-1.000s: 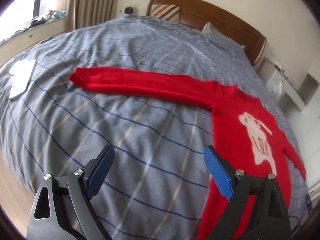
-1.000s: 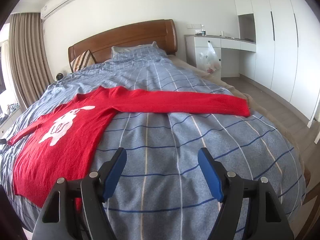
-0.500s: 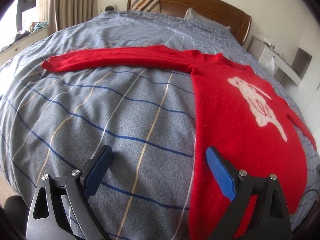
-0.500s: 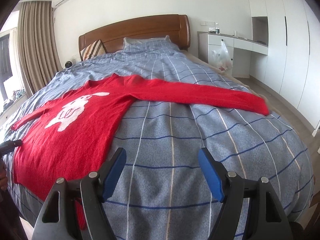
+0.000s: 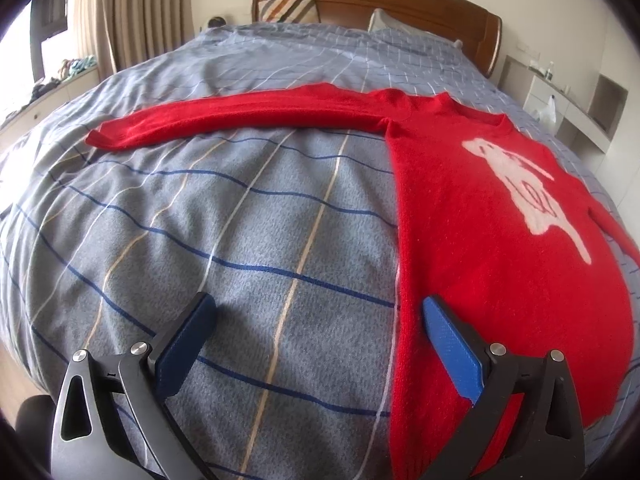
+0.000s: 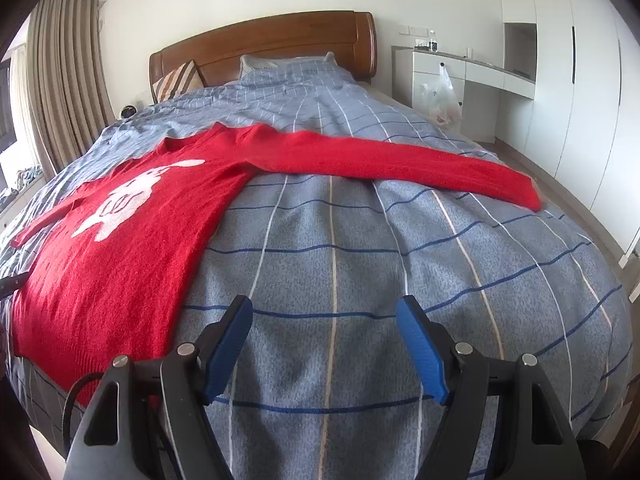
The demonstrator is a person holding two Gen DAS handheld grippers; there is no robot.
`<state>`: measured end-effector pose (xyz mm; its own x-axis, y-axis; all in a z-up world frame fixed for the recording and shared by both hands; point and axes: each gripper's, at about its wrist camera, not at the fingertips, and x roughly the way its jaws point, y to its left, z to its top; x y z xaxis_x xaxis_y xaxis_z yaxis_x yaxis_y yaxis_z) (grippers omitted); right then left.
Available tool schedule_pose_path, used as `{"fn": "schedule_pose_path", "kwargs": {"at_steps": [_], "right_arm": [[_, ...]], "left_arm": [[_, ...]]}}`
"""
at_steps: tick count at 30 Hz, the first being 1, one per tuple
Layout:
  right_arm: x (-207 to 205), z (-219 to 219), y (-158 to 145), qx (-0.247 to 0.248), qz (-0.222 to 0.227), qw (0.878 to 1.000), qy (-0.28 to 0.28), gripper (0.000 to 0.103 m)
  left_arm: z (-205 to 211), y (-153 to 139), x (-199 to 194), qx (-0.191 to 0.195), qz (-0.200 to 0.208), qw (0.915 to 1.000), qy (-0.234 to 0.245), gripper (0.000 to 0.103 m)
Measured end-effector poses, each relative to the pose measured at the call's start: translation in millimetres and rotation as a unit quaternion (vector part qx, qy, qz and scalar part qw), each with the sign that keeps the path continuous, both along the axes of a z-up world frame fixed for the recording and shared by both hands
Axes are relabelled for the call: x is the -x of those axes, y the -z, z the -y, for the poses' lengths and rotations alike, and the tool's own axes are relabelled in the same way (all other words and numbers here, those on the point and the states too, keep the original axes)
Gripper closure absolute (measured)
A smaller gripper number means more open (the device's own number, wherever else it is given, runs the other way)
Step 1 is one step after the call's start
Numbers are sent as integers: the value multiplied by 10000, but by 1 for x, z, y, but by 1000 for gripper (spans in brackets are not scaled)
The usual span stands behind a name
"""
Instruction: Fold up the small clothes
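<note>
Left wrist view: the left gripper [image 5: 316, 320], its jaws just widened with nothing between them, has matte blue ribbed pads on black arms. The fuzzy red knit sweater [image 5: 472, 216] lies flat on the checked grey-blue duvet [image 5: 224, 216], one sleeve extended.

Right wrist view: the right gripper [image 6: 325, 326] stands apart, empty. The sweater [image 6: 132, 240] lies left, its white motif facing up.

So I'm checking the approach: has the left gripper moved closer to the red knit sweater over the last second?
Yes. The left gripper has moved toward the red knit sweater; its side edge now lies between the open, empty jaws, which have just been opening.
</note>
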<state>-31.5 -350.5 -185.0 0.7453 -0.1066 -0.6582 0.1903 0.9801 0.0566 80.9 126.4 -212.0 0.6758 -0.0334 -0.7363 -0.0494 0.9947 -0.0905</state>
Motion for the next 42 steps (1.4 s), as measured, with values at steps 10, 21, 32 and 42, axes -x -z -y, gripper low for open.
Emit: {"fn": "schedule_pose_path", "kwargs": {"at_steps": [10,21,32,42], "right_arm": [[-2,4,6,-114,-129,9998,82,29],[-3,2,10,-117,-214,9997,82,27],[-5,1,13,-94,-258,9996,77,24],[-6,0,14,-94,-261,9996,75,23]], "left_arm": [[3,2,0,-95,-17,9999,-26,0],[2,4,0,-68,-40,10000,-22,0],[4,5,1,-167,-86,9998,44,0],[6,5,1,-264,-117,9995,101,0]]}}
